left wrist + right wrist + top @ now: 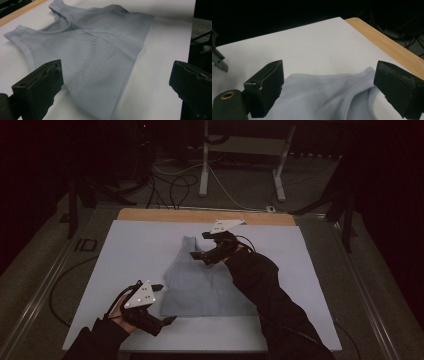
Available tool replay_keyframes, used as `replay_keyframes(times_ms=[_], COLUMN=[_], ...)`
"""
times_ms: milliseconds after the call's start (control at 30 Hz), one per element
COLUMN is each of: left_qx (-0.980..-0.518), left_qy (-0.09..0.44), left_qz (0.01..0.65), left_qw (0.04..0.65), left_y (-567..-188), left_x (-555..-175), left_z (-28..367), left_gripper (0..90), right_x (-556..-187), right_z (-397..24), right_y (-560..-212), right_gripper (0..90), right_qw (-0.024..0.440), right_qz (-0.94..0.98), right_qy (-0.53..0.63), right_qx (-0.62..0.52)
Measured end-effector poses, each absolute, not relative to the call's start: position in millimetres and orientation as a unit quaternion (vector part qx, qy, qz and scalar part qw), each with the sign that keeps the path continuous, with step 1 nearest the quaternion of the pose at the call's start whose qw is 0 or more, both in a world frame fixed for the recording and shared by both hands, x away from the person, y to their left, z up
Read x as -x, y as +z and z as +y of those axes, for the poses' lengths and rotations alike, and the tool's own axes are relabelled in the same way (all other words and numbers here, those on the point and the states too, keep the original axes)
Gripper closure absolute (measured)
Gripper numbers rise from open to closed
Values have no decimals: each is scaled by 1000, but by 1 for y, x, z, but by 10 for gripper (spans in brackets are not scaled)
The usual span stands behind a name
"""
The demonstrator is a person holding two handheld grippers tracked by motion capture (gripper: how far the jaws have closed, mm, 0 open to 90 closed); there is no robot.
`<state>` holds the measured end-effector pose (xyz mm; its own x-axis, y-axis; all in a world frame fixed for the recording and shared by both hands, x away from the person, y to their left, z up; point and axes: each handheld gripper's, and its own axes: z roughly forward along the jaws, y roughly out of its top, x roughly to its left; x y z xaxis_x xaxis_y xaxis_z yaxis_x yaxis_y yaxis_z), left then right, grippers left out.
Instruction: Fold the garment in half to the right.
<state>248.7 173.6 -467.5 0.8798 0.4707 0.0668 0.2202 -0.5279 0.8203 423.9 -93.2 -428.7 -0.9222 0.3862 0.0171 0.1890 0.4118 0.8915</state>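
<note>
A pale blue sleeveless top lies flat in the middle of the white mat, straps toward the far side. My left gripper is open just off the garment's near left corner, nothing between its jaws. In the left gripper view the top spreads out ahead of the open left gripper. My right gripper hovers open over the top's far strap area. In the right gripper view the mesh neckline of the top sits between the wide-apart jaws of the right gripper, and I cannot tell whether they touch it.
The mat covers a wooden table whose bare edge shows along the far side. Beyond it stand a white desk frame and loose cables on the dark floor. Metal rails run beside the table.
</note>
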Motion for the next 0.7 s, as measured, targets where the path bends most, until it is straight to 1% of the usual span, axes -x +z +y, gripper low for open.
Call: replay_keyframes(times_ms=[267,333,433,500,700], left_qx=[-871,-874,-878,-881,-889], left_qy=[123,109,100,96,84], left_qz=[204,199,189,186,174], left_qw=[430,430,427,425,416], left_y=[-477,-480,-484,-487,-493], left_x=[-254,-256,-258,-260,-267], left_z=[175,176,177,179,183], left_gripper=[2,3,3,3,3], right_x=[-444,-449,-455,-460,-475], right_z=[-72,-67,-59,-55,-45], right_y=[-433,-434,-436,-437,-441], right_gripper=[94,93,93,93,93], right_qw=[97,99,102,111,114], right_qz=[839,840,839,839,839], right_qy=[505,502,499,496,491], right_qx=[-179,-182,-192,-193,-204])
